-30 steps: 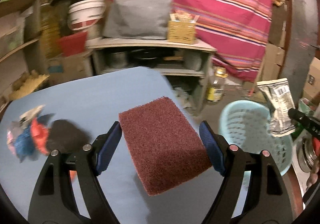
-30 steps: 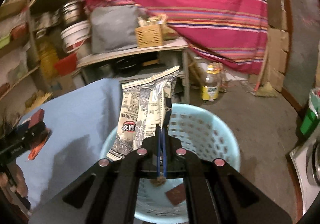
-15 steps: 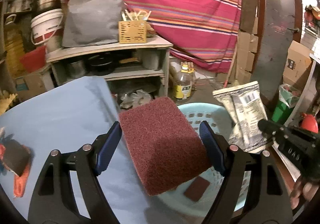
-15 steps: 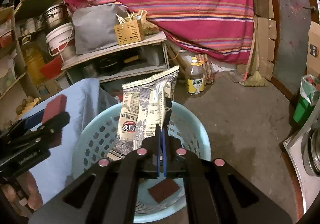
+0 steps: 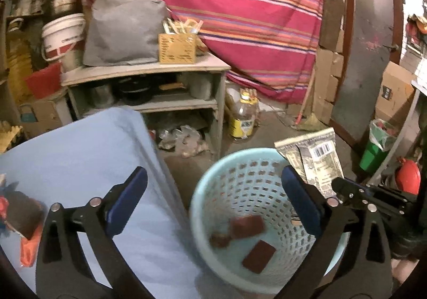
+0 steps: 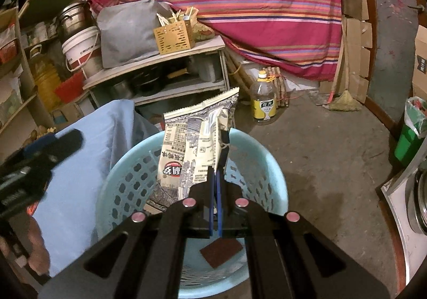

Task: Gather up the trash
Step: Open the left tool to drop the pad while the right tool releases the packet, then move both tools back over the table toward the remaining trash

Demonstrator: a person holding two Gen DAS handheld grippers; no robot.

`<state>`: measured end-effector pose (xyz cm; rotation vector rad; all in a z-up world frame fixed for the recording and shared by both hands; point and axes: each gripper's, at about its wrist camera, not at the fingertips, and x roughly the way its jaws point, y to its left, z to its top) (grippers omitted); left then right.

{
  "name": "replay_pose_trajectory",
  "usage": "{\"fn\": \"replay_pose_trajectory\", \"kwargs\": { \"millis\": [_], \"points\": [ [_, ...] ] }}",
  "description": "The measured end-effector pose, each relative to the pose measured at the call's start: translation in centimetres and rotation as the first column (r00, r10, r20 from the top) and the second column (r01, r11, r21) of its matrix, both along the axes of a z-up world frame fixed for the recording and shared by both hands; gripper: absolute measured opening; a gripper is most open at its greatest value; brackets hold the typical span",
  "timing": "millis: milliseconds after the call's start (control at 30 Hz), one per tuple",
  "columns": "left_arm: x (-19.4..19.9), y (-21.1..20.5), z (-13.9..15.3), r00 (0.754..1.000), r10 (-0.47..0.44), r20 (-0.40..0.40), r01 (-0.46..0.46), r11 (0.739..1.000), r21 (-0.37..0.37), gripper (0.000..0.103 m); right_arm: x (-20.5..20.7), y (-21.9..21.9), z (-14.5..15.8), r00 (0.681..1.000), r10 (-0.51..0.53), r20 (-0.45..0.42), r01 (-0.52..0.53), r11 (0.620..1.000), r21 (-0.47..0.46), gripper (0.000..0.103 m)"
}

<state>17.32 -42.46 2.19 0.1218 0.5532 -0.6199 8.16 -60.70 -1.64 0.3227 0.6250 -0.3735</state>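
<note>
My left gripper (image 5: 213,192) hangs over the pale blue basket (image 5: 202,192), its jaws opening wide with nothing between them. Under it, maroon scouring pads (image 5: 246,227) lie on the basket floor, one of them blurred. My right gripper (image 6: 215,173) is shut on a black-and-white snack wrapper (image 6: 192,149), held upright above the basket (image 6: 277,173). From the left wrist view the wrapper (image 5: 317,157) stands at the basket's right rim. More trash, a dark pad (image 5: 18,213) and an orange scrap (image 5: 29,248), lies on the blue table (image 5: 80,154) at the left.
A grey shelf unit (image 5: 144,72) with pots stands behind the table. On the concrete floor are an oil bottle (image 5: 241,120), a broom (image 6: 344,101) and a green bin (image 5: 373,154). A striped red cloth (image 5: 240,5) hangs at the back. A person's hand (image 6: 34,245) holds the left gripper.
The left gripper swung right from the table to above the basket, opened and let go of the large maroon pad, which dropped in. The right gripper sank slightly with the wrapper.
</note>
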Motion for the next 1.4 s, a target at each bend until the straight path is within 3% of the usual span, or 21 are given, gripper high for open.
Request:
{"fn": "replay_pose_trajectory", "kwargs": {
  "millis": [200, 400, 433, 467, 533, 633, 867, 1000, 1200, 1400],
  "points": [
    [0.6, 4.5, 1.2, 0.996, 0.094, 0.013, -0.094, 0.996, -0.001, 0.098, 1.4, 1.2, -0.6, 0.999, 0.044, -0.020, -0.044, 0.999, 0.011, 0.005],
    [1.6, 9.3, 1.8, 0.984, 0.176, 0.008, -0.176, 0.984, -0.015, 0.098, 2.4, 1.1, -1.8, 0.998, 0.018, -0.053, -0.014, 0.998, 0.060, 0.007],
    [1.8, 9.9, 1.7, 0.982, 0.187, 0.007, -0.187, 0.982, -0.019, 0.098, 2.5, 1.1, -2.0, 0.998, 0.014, -0.062, -0.010, 0.998, 0.057, 0.016],
    [2.0, 10.5, 1.7, 0.980, 0.198, 0.005, -0.198, 0.980, -0.022, 0.098, 2.6, 1.2, -2.1, 0.998, 0.013, -0.069, -0.009, 0.999, 0.049, 0.046],
    [2.5, 11.8, 1.7, 0.976, 0.220, -0.007, -0.220, 0.975, -0.030, 0.098, 2.6, 1.7, -2.0, 0.998, -0.021, -0.066, 0.022, 1.000, 0.006, 0.077],
    [2.9, 13.1, 1.8, 0.972, 0.235, -0.015, -0.236, 0.971, -0.036, 0.098, 2.5, 2.1, -1.5, 0.998, -0.041, -0.056, 0.040, 0.999, -0.016, 0.078],
    [2.5, 15.3, 1.8, 0.965, 0.263, 0.014, -0.263, 0.965, -0.019, 0.098, 3.4, 3.7, -0.7, 0.998, -0.042, -0.056, 0.040, 0.998, -0.040, 0.090],
    [2.8, 17.3, 1.6, 0.957, 0.291, 0.009, -0.290, 0.957, -0.017, 0.098, 3.7, 5.6, 0.4, 1.000, -0.028, -0.006, 0.028, 0.999, -0.046, 0.096],
    [3.4, 21.2, 1.0, 0.932, 0.361, 0.024, -0.362, 0.932, 0.015, 0.098, 4.9, 10.2, 2.0, 0.997, 0.024, 0.075, -0.020, 0.998, -0.063, 0.098],
    [4.7, 26.4, -0.3, 0.897, 0.441, 0.028, -0.442, 0.896, 0.052, 0.098, 7.7, 15.5, 2.3, 0.990, 0.116, 0.075, -0.109, 0.990, -0.094, 0.098]
  ]
}}
